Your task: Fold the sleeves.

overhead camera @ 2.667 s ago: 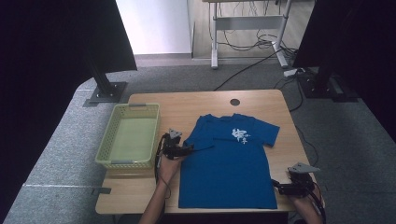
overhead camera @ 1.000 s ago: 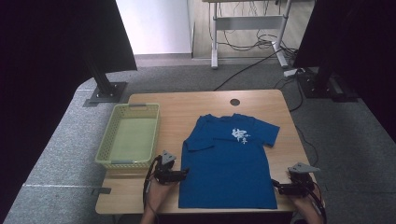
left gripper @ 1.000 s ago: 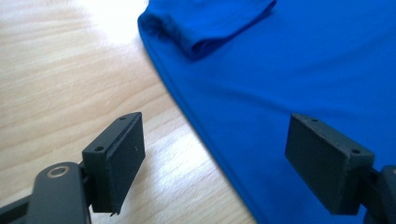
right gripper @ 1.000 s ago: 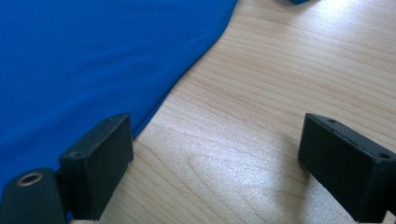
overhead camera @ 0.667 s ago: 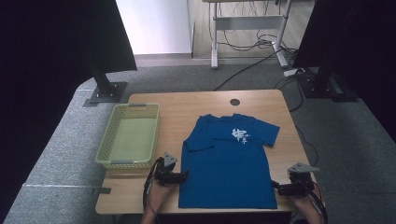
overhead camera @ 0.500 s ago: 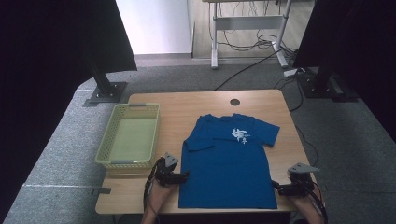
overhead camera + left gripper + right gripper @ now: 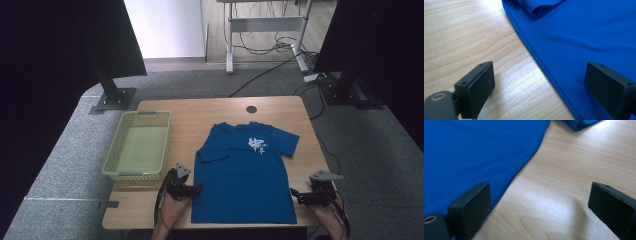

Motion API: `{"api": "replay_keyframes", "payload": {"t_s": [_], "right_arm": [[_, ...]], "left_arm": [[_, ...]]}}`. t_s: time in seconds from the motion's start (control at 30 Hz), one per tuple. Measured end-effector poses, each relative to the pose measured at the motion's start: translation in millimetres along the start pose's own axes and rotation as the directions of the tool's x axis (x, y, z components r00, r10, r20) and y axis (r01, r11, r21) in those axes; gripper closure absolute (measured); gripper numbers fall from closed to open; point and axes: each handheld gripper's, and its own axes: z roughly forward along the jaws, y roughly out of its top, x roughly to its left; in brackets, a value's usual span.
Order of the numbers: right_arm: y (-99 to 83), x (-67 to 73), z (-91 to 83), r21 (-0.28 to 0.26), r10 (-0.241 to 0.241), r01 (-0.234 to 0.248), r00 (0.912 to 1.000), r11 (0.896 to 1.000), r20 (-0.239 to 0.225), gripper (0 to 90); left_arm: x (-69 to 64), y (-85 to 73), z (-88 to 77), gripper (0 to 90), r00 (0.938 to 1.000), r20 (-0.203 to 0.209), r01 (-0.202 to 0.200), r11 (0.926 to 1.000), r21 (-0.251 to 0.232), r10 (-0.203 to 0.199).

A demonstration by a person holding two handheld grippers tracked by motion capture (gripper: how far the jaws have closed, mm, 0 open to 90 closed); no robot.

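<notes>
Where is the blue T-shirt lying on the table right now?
In the high view the blue T-shirt lies flat on the right half of the wooden table, right of the green basket, with the left gripper and right gripper at its lower side edges.

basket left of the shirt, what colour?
Pale yellow-green basket, beside the blue T-shirt; the high view shows it best.

Probably lab: black curtains (image 7: 60, 55), cabled desk (image 7: 265, 20)
</notes>
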Motion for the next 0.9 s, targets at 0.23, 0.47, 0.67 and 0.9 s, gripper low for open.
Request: {"api": "replay_keyframes", "payload": {"t_s": [0.23,0.47,0.67,0.9], "right_arm": [[13.3,-4.0,7.1,-0.012,0.001,-0.001,1.0000,1.000,0.002,5.6],[25.5,-8.2,15.1,-0.023,0.004,-0.004,1.0000,1.000,-0.003,6.4],[35.5,-11.3,21.5,-0.031,0.007,-0.007,1.0000,1.000,-0.002,6.8],[47.6,-15.6,31.7,-0.034,0.011,-0.010,0.9999,0.999,0.002,7.1]], "left_arm": [[0.1,0.2,0.6,4.5,1.0000,-0.006,0.002,0.9999,0.011,-0.002],[0.2,0.4,1.5,0.9,0.9999,-0.012,0.012,0.9997,0.019,-0.012],[-0.5,0.2,1.2,1.0,0.9997,-0.018,0.019,0.9996,0.020,-0.018],[-0.6,0.1,1.0,1.6,0.9997,-0.016,0.017,0.9997,0.019,-0.017]]}}
